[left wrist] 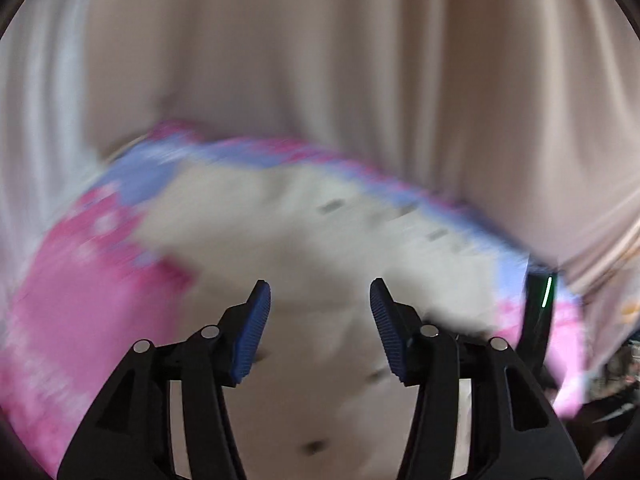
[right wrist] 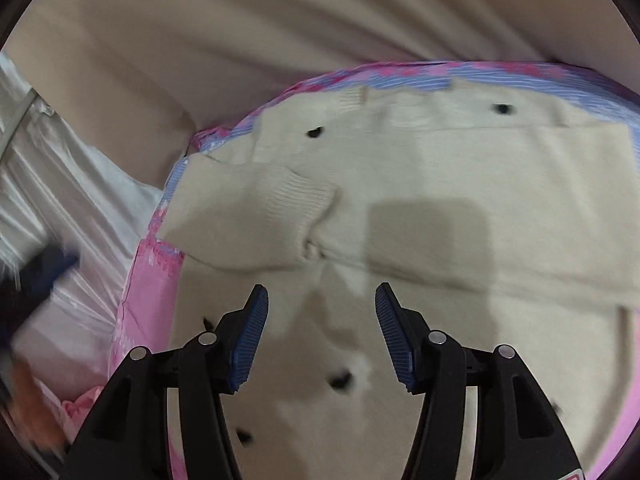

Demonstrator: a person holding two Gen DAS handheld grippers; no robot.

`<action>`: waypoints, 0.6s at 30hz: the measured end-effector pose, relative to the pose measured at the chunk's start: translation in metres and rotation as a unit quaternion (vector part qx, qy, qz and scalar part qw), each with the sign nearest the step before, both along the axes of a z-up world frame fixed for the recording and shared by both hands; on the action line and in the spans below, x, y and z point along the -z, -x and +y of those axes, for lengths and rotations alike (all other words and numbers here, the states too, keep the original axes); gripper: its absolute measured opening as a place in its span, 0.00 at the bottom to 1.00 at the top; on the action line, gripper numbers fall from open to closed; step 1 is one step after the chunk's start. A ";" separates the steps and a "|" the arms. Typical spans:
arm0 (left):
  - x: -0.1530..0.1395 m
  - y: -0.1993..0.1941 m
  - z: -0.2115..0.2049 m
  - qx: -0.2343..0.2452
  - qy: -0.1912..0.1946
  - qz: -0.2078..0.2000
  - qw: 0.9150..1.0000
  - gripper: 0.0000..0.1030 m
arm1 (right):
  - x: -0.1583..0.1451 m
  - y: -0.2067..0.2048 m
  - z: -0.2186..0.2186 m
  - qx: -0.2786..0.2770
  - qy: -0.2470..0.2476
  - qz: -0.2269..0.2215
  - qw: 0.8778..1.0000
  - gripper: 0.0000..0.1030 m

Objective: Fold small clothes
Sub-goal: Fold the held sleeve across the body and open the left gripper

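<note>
A cream knitted sweater (right wrist: 420,184) with small dark motifs lies spread on a pink and lilac patterned cover (right wrist: 148,304). One sleeve with a ribbed cuff (right wrist: 296,196) is folded across its body. My right gripper (right wrist: 320,300) is open and empty, hovering just above the sweater's lower part. In the left wrist view, which is motion-blurred, the same sweater (left wrist: 320,232) lies on the cover (left wrist: 80,300). My left gripper (left wrist: 320,296) is open and empty above the sweater. The other gripper's dark body (left wrist: 540,312) shows at the right.
Beige curtains (right wrist: 240,32) hang behind the surface. White shiny fabric (right wrist: 72,208) lies at the left, with a blurred dark blue object (right wrist: 48,268) on it. A pink cloth (right wrist: 84,404) lies at the lower left.
</note>
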State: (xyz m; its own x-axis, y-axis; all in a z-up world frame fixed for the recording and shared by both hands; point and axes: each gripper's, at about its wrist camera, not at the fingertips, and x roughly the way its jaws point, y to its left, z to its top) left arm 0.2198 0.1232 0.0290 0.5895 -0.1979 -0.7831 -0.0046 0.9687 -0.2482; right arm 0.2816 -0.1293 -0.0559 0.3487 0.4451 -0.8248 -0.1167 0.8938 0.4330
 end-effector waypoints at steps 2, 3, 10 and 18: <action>0.018 0.018 0.015 -0.027 -0.035 0.018 0.999 0.50 | 0.015 -0.023 0.026 -0.003 0.000 0.018 1.000 0.54; 0.025 0.026 0.018 -0.037 -0.046 0.024 0.998 0.53 | 0.022 -0.032 0.036 -0.003 0.003 0.027 1.000 0.52; 0.051 0.053 0.043 -0.067 -0.020 0.050 0.996 0.57 | 0.017 -0.051 0.061 -0.007 0.015 0.014 1.000 0.08; 0.045 0.032 0.007 -0.031 -0.020 0.016 0.999 0.68 | -0.100 -0.059 -0.022 0.030 0.020 -0.100 0.994 0.07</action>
State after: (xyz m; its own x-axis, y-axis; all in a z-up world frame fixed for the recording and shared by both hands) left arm 0.1882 0.1300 -0.0157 0.5744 -0.1297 -0.8082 -0.0729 0.9754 -0.2083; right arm 0.3406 -0.1511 0.0440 0.5323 0.3865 -0.7531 -0.1433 0.9180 0.3699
